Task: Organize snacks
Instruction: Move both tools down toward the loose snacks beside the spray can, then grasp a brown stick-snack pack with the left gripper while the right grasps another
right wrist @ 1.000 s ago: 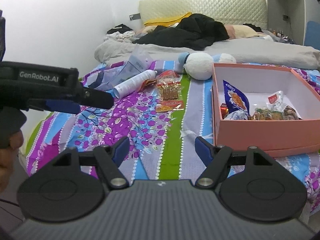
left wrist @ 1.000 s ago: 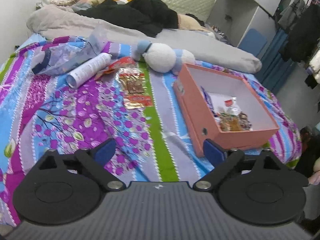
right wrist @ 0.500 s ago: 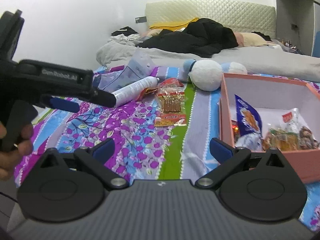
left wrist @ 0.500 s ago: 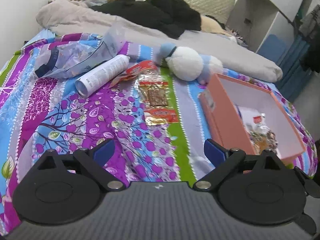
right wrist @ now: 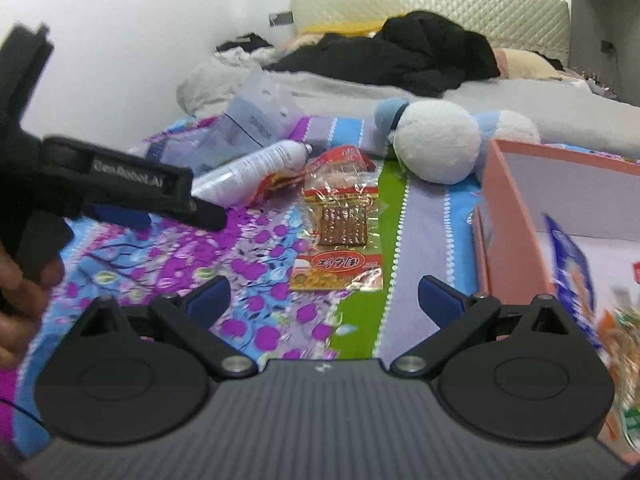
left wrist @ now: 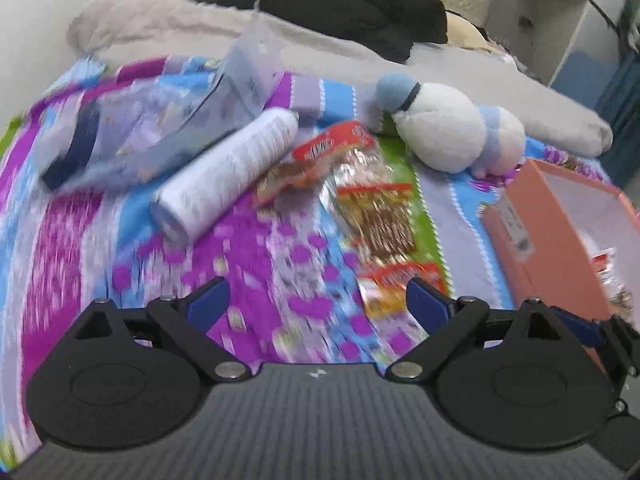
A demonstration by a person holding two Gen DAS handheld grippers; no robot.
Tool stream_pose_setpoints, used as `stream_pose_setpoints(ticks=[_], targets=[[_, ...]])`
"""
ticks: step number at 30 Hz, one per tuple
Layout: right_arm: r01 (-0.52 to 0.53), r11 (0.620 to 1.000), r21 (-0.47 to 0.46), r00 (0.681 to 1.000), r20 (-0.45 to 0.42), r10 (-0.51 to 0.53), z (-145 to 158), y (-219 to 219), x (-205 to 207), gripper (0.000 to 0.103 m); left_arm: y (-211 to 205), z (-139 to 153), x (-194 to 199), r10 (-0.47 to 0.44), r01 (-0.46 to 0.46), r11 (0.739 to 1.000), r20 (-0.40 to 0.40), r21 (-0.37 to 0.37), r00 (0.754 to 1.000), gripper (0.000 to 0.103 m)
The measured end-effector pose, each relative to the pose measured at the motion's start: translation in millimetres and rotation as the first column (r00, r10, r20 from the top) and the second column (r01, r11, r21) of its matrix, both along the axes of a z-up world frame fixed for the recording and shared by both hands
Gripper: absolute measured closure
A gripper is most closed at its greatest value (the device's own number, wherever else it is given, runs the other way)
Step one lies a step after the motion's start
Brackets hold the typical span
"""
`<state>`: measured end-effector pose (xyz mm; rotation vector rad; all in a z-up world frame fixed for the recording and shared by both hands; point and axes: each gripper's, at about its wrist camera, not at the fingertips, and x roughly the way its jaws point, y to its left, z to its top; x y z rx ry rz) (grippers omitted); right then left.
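Note:
Three snack packets lie on the flowered bedspread: a small orange-red packet (left wrist: 396,286) (right wrist: 336,272), a clear packet of brown sticks (left wrist: 374,208) (right wrist: 342,210) behind it, and a red packet (left wrist: 324,152) (right wrist: 320,168) further back. A pink box (left wrist: 560,232) (right wrist: 520,216) holding several snacks stands to the right. My left gripper (left wrist: 316,306) is open and empty, just short of the orange-red packet. My right gripper (right wrist: 324,296) is open and empty, right in front of the same packet. The left gripper's body shows in the right wrist view (right wrist: 120,184).
A white spray can (left wrist: 228,168) (right wrist: 252,168) and a clear plastic bag (left wrist: 160,128) (right wrist: 248,128) lie at the left. A white and blue plush toy (left wrist: 452,132) (right wrist: 440,144) sits behind the snacks. Grey duvet and dark clothes cover the bed's far end.
Both grippers have moved forward toward the loose snack packets, the left one also swinging left away from the box. The right gripper's jaws have opened wider. Nothing was grasped.

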<state>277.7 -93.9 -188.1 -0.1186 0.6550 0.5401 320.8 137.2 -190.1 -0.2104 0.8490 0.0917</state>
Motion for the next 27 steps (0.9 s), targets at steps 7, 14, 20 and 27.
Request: stream_pose_setpoints(ticks=[7,14,20,27], targets=[[-0.001,0.999,-0.035,1.0,-0.022,0.0,-32.6,31.3,56.3,0.001,11.2,-13.3,61.8,-0.108,0.105,0.984,0.014,0.147,0.994,0.019],[0.028,0.997,-0.077,0.998,-0.054,-0.032,-65.2,58.7,104.9,0.0,10.8,-33.4,101.7,-0.208,0.202,0.949,-0.002,0.243,0.978,0.048],[0.037,0.995,-0.095,0.996,-0.076,-0.044,-79.0,75.5,128.3,0.0,18.7,-50.9,117.7,-0.234,0.232,0.941,-0.021,0.249,0.972,0.08],[0.025,0.989,-0.148,0.999,-0.039,-0.031,-86.7,94.7,137.3,0.006,23.2,-47.4,113.3,-0.215,0.203,0.953,0.03,0.226,0.976,0.097]])
